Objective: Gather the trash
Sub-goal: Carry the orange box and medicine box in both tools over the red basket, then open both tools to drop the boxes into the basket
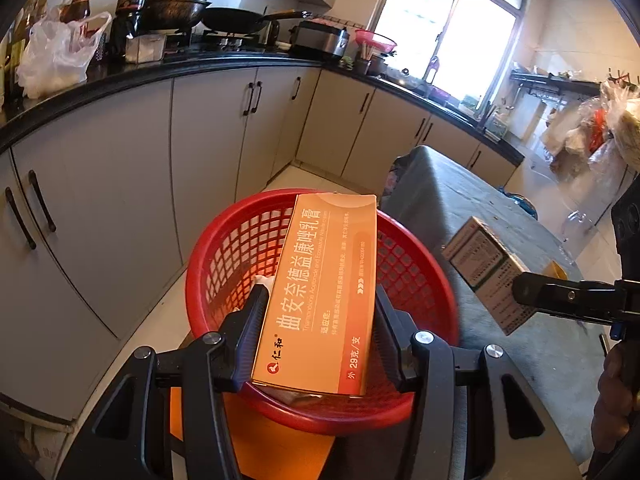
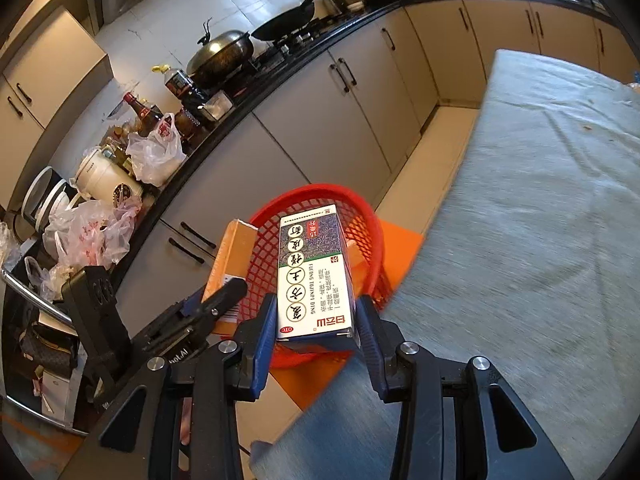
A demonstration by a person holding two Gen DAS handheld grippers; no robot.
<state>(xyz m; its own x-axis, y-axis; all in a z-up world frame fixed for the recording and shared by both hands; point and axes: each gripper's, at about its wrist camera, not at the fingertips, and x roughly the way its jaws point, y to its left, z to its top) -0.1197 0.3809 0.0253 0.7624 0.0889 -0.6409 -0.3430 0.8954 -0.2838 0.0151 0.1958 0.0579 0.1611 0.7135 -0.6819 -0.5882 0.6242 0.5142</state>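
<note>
- Two hand-held grippers are over one red basket (image 1: 320, 312), each clamped on a medicine carton.
- The basket's open mouth lies directly ahead of and beneath the left hand-held gripper (image 1: 320, 304); its near rim passes under the fingers, its far rim sits beyond the carton's front end.
- To the left of that gripper, bare floor (image 1: 160, 320) runs between the basket and the grey cabinet doors (image 1: 120, 184), leaving an open lane.
- To its right, the cloth-covered table (image 1: 460, 200) edge stands just beside the basket's rim.
- The left hand-held gripper is closed to the width of the orange carton (image 1: 320, 292), one finger pressed on each long side; the carton points forward, hanging above the basket's opening.
- From the right wrist view, the basket (image 2: 360, 216) is ahead of and below the right hand-held gripper (image 2: 316, 316), with the table (image 2: 540, 220) spreading to its right and an orange sheet (image 2: 400, 240) on the floor under the basket.
- The right hand-held gripper is closed on the white-and-green carton (image 2: 312, 276), blue pads against both long sides, the carton above the basket's near rim.
- The left hand-held gripper and its orange carton (image 2: 232, 252) sit just to the left of the right one, close beside it.
</note>
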